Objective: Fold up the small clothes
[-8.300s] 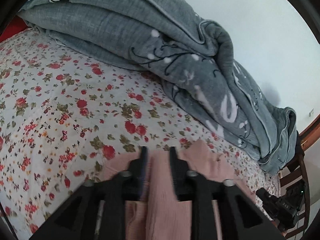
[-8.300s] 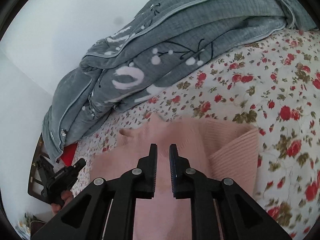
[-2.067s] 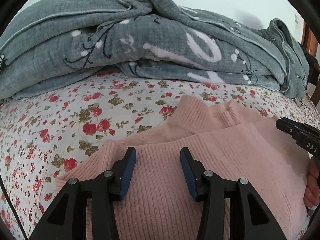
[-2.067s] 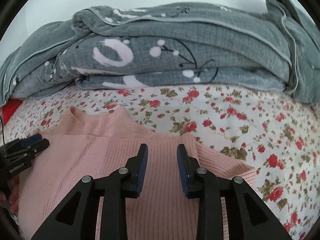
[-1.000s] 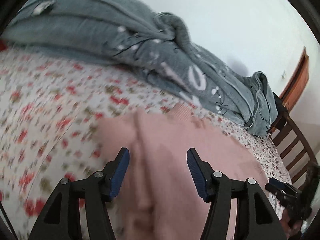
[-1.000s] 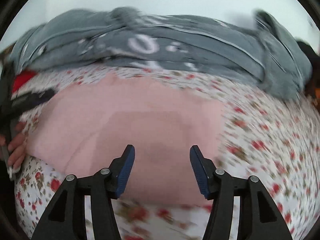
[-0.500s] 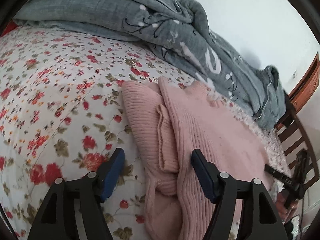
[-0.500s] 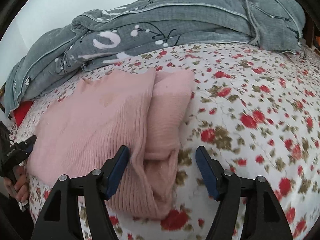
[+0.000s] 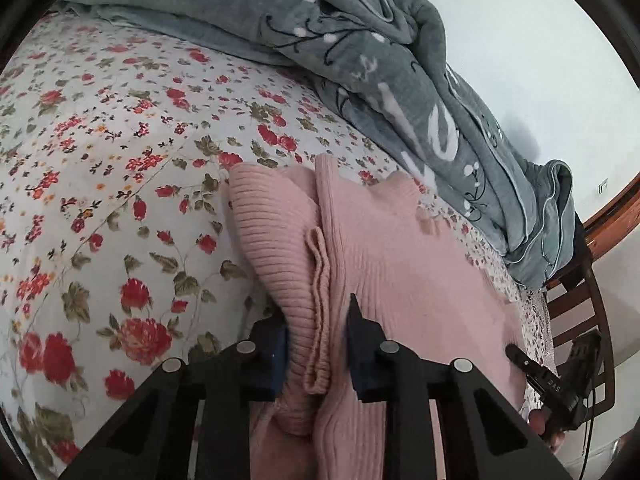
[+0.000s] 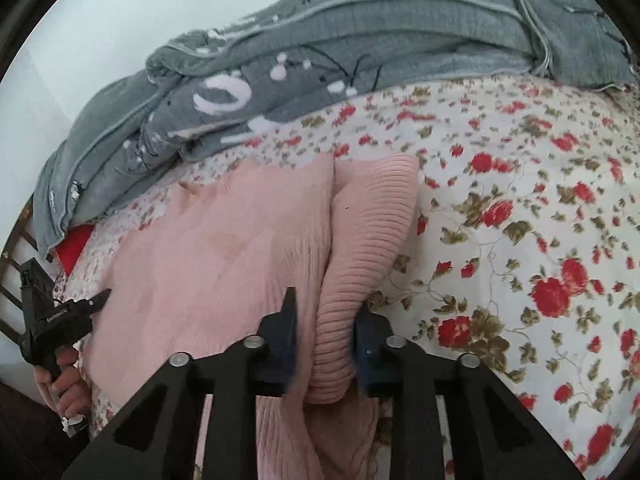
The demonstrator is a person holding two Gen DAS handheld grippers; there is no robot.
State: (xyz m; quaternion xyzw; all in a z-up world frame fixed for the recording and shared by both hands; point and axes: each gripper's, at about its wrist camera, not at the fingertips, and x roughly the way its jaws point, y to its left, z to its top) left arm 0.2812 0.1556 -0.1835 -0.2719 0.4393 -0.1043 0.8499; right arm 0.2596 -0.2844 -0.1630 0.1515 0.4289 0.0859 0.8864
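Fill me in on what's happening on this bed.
A person is folding a pink ribbed sweater on the floral bedsheet, with tongs in each hand. The left tongs and right tongs have just been closing, each now pinching a side fold. A grey blanket lies heaped behind.

Right gripper (image 10: pixel 324 336) jaws just closed, pinching the pink sweater's (image 10: pixel 224 248) folded sleeve on the floral bed (image 10: pixel 520 208).

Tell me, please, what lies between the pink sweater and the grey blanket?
Only a strip of bare floral sheet separates the sweater from the blanket. Both wrist views show this, the right one most plainly.
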